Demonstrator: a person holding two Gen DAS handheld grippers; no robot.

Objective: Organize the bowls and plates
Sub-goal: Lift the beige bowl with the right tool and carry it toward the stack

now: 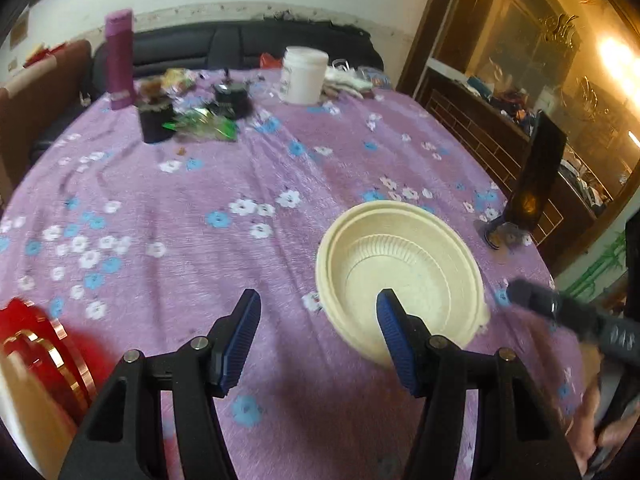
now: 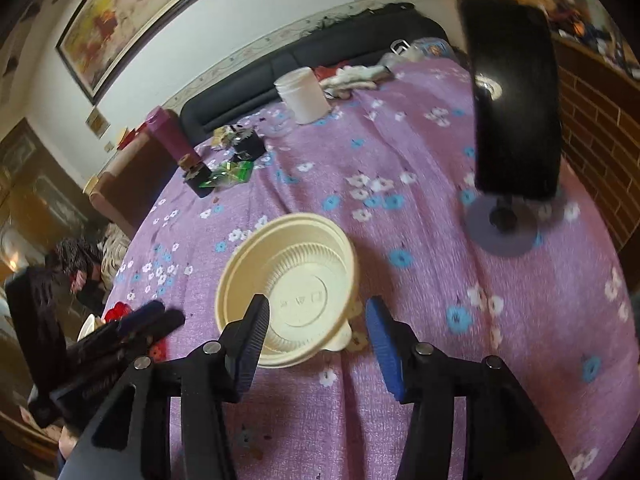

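While I look along both grippers, the cream bowl serves as my landmark: it sits on the table, which wears a purple flowered cloth, and a second rim showing just outside its own tells me it is nested in another bowl. My right gripper hangs at the bowl's near edge with its jaws spread; the left finger overlaps the rim in my view, the right one stands clear beside it, and nothing is pinched. My left gripper is also near the bowl's near side, jaws spread and empty, with one blue pad in front of the bowl's inside and the other over bare cloth. Beyond the bowl and to its right stands a black phone on a round stand. Far behind the bowl I see a white jar, a magenta bottle and a litter of small wrappers. A red object, blurred, lies well off to the bowl's left.
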